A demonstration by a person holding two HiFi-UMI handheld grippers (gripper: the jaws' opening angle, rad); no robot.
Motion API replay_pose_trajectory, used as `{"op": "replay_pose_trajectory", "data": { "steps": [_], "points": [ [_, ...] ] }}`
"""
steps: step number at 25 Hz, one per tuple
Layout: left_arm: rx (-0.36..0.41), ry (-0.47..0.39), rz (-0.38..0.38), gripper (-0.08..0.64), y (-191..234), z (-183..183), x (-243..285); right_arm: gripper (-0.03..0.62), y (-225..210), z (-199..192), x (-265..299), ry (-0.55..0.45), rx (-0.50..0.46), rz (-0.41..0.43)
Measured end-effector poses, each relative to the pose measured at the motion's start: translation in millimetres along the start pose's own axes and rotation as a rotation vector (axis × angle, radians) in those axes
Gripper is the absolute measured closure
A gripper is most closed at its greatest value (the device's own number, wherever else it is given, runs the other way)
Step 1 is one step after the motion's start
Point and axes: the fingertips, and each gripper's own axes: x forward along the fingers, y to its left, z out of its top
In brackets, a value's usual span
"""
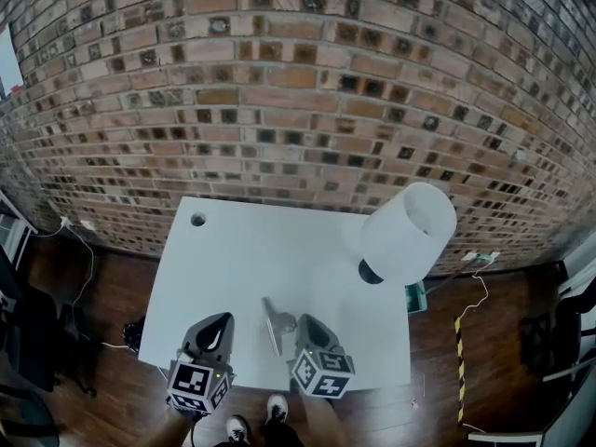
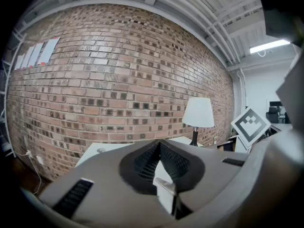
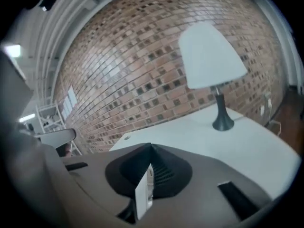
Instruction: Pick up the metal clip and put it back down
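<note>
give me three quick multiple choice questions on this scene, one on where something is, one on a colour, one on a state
1. Where is the metal clip?
A beside the lamp base
B between the left gripper and the right gripper, near the front of the table
C at the table's far left corner

2. What colour is the lamp shade?
A white
B black
C red

3. How do the right gripper's jaws stand?
A wide apart
B closed on the lamp
C together

Answers:
1 B, the head view shows it between the two grippers' tips.
2 A, the shade is white in every view.
3 C, the right gripper view shows them meeting at the tips.
</note>
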Motion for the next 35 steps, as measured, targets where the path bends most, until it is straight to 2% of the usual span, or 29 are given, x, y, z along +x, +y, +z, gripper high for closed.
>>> {"op": "replay_pose_trajectory", "data": {
  "steps": [2,6,11,18,22,28,35],
  "points": [
    [0.0,-0.012,0.003,0.54,4.2,5.1,-14.6,0.603,26.0,16.1,-14.8,-0.038,-0.118,0.028],
    [0.027,-0.05,-0.016,0.54,8.8,20.3,-46.0,0.603,74.7,51.0,-52.6,-0.147,-0.267,0.084],
    [0.057,-0.135,-0.057,0.54,12.2,50.7,-93.5,0.601,121.1,75.1,-105.8,-0.246,-0.374,0.082],
    [0.111,-0.22,-0.102,0.54,3.6,77.3,-146.3,0.601,158.3,89.2,-180.4,-0.383,-0.42,0.043],
    [0.151,-0.26,-0.093,0.54,-5.4,89.6,-169.8,0.6,176.6,93.2,-202.0,-0.451,-0.469,0.092],
    [0.204,-0.34,-0.06,0.54,-17.2,116.9,-191.9,0.6,188.8,107.6,-220.2,-0.511,-0.513,0.13],
    [0.237,-0.365,-0.081,0.54,-45.2,126.1,-198.9,0.6,189.2,110.2,-236.7,-0.506,-0.495,0.14]
  ]
}}
